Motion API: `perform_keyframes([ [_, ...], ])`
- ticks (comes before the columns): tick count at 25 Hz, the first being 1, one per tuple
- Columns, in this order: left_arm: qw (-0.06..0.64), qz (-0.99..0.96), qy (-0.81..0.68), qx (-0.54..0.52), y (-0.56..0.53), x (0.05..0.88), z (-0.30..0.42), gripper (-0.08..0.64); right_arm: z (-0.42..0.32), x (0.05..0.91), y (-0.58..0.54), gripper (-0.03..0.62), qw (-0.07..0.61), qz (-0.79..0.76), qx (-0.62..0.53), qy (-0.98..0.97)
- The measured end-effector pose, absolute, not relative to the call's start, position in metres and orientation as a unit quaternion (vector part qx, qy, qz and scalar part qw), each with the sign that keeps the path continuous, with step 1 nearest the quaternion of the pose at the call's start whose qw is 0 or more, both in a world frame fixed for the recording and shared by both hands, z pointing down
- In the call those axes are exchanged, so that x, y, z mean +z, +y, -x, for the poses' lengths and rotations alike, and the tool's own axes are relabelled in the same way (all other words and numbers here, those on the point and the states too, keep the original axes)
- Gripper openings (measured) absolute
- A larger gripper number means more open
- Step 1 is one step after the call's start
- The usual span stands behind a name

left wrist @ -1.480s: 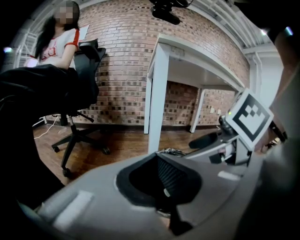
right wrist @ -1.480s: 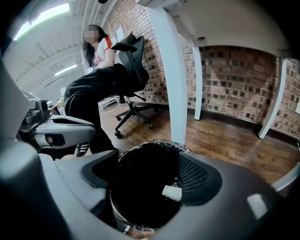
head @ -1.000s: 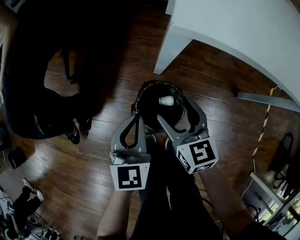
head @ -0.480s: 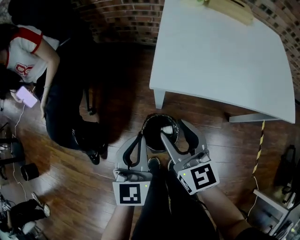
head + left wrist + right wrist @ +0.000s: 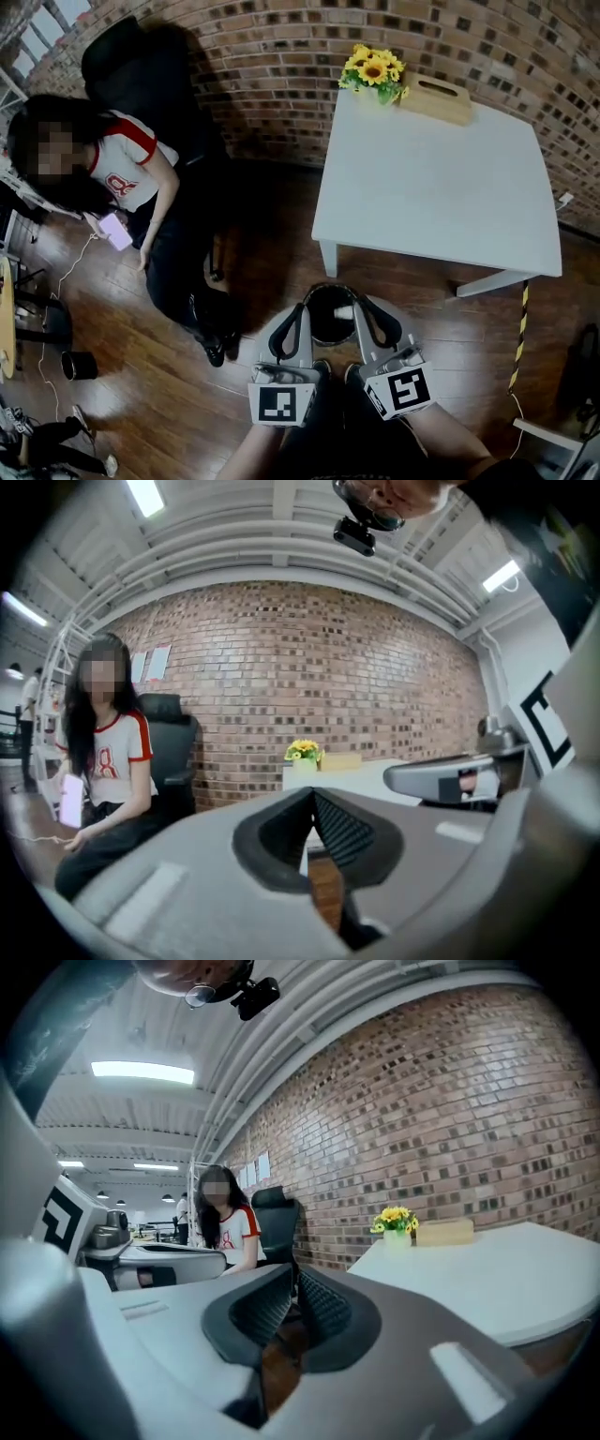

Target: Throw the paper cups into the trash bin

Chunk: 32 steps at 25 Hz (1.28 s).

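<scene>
Head view: both grippers hang over the trash bin (image 5: 314, 298), and the drop looks done.

Next, I judge, comes a search for more cups. The white tabletop (image 5: 441, 187) carries only sunflowers (image 5: 375, 73) and a wooden board (image 5: 439, 98) at its far edge. The bin stands on the floor just before the near table leg (image 5: 328, 258), so any reach upward should clear that leg. A seated person (image 5: 131, 178) at left has feet near the bin. The left gripper (image 5: 301, 314) has its jaws pressed together and empty; the right gripper (image 5: 361, 311) has just closed its jaws on nothing. A small white paper cup (image 5: 344, 311) seems to lie inside the bin, though it is tiny here.
</scene>
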State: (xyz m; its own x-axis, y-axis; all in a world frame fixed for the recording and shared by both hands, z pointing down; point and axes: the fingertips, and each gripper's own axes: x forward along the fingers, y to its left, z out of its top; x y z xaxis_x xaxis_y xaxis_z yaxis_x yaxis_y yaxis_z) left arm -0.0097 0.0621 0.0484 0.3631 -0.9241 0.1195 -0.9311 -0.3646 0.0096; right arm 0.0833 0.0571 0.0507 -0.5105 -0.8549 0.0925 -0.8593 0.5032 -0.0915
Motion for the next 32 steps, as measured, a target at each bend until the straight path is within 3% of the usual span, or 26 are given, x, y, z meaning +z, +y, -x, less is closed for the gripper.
perform_keyframes([
  [7, 0.025, -0.831, -0.554, 0.027, 0.078, -0.004, -0.005, 0.005, -0.097, -0.029, 0.076, 0.008, -0.046, -0.477, 0.017, -0.878],
  [14, -0.020, -0.837, -0.547, 0.007, 0.088, -0.039, -0.007, 0.005, -0.086, -0.041, 0.104, 0.006, 0.007, -0.464, -0.095, -0.881],
  [20, -0.014, -0.827, -0.562, 0.000, 0.101, -0.042, 0.017, 0.005, -0.068, -0.037, 0.117, 0.006, 0.019, -0.459, -0.071, -0.885],
  [32, -0.017, -0.825, -0.565, -0.016, 0.105, -0.064, 0.030, 0.005, -0.067, -0.072, 0.096, 0.006, -0.017, -0.485, -0.103, -0.868],
])
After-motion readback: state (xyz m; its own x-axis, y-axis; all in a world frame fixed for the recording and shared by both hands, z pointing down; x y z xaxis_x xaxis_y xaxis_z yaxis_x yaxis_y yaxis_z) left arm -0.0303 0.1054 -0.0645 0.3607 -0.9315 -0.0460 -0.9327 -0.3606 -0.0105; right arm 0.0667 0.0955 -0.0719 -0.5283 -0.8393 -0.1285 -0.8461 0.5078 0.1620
